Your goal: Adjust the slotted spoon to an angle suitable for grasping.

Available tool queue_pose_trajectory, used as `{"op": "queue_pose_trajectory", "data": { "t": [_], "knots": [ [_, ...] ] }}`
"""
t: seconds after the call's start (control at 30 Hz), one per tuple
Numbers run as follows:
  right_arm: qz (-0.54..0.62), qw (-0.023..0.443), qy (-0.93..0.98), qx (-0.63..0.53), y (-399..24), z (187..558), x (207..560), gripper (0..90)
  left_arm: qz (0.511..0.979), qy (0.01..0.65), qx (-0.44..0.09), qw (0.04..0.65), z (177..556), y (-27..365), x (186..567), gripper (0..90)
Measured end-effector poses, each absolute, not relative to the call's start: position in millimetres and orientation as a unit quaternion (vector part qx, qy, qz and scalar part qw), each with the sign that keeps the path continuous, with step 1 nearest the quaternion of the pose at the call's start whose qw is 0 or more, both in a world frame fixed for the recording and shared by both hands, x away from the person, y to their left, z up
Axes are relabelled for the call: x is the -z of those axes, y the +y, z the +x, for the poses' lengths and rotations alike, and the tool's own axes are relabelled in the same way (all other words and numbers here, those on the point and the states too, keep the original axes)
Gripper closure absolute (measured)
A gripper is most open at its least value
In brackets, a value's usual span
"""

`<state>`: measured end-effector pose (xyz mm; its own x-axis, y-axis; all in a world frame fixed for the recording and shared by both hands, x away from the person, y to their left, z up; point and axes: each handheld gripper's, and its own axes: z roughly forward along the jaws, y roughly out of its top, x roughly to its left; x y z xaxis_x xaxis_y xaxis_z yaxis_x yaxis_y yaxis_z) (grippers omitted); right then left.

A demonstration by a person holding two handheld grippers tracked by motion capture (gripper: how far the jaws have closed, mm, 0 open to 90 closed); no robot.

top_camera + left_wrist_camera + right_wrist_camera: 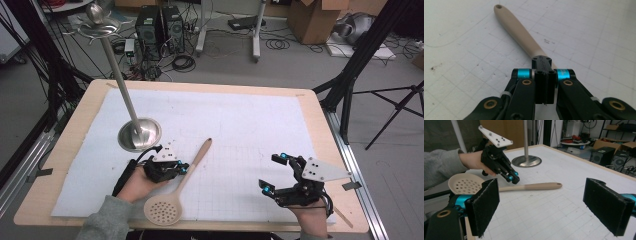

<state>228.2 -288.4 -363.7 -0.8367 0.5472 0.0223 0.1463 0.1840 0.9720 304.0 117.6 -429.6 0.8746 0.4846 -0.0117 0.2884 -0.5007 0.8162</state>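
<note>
Skimmer (176, 192) lies on the mat (240, 125), bowl nearest the person; left gripper (181, 169) hangs over its handle, jaws together, empty; right gripper (274, 173) gapes, well apart.

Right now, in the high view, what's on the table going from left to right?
Metal stand base → left tool, shut just over the slotted spoon's handle → slotted spoon → right tool, jaws open.
</note>
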Motion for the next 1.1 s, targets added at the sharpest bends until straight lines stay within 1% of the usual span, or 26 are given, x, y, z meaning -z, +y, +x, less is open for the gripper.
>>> {"op": "queue_pose_trajectory", "data": {
  "t": [0.07,0.33,0.67,1.1],
  "knots": [
    [0.229,0.170,0.750,-0.597,-288.2,228.0,363.2,12.8,0.855,0.225,-0.106,0.455,298.5,119.0,424.3,89.6],
    [0.229,0.169,0.752,-0.595,-287.6,227.4,362.8,12.8,0.861,0.205,-0.098,0.456,282.2,115.8,417.6,89.6],
    [0.231,0.170,0.750,-0.596,-289.4,227.2,363.0,12.8,0.875,0.207,-0.090,0.428,278.3,112.1,415.1,89.6],
    [0.232,0.169,0.749,-0.597,-289.4,226.6,362.5,12.8,0.899,0.189,-0.078,0.387,272.0,103.6,423.0,89.6]
  ]
}}
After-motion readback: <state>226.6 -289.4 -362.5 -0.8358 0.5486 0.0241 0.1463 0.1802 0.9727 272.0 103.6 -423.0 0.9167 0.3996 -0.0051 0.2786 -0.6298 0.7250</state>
